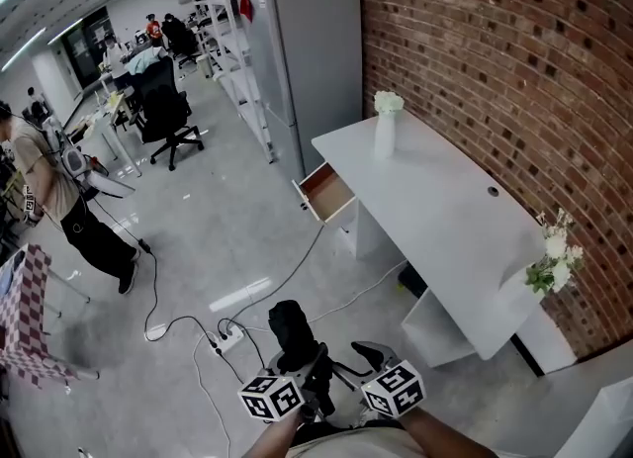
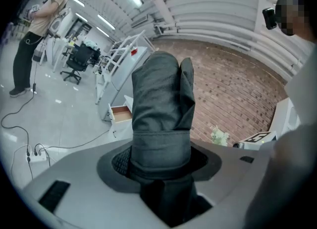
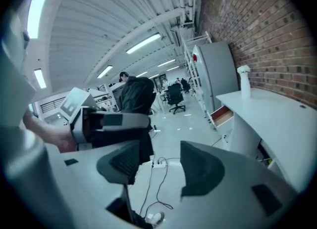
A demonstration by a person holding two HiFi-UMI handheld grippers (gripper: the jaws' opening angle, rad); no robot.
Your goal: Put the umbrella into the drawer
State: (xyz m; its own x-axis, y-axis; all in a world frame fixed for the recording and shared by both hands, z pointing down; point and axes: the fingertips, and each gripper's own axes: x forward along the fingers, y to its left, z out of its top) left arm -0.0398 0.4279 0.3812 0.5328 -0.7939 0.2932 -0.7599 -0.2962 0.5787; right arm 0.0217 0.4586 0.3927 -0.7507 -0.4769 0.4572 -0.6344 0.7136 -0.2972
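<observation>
A dark folded umbrella [image 1: 289, 330] stands up out of my left gripper [image 1: 300, 365], low in the head view. In the left gripper view the umbrella [image 2: 161, 104] fills the middle and the pads of the left gripper [image 2: 161, 162] press on its lower part. My right gripper [image 1: 368, 357] hangs just right of it; in the right gripper view the right gripper [image 3: 158, 166] is open with only floor between its pads, and the umbrella [image 3: 134, 94] shows at the left. The drawer [image 1: 326, 192] is pulled open under the white desk's far end, some way ahead; the drawer [image 2: 121, 114] [image 3: 223, 115] shows in both gripper views.
The white desk [image 1: 445, 209] runs along the brick wall, with a white vase [image 1: 386, 130] at its far end and flowers [image 1: 554, 258] near me. A power strip and cables [image 1: 229, 339] lie on the floor ahead. A grey cabinet [image 1: 316, 60], an office chair [image 1: 163, 110] and a standing person [image 1: 59, 199] are farther off.
</observation>
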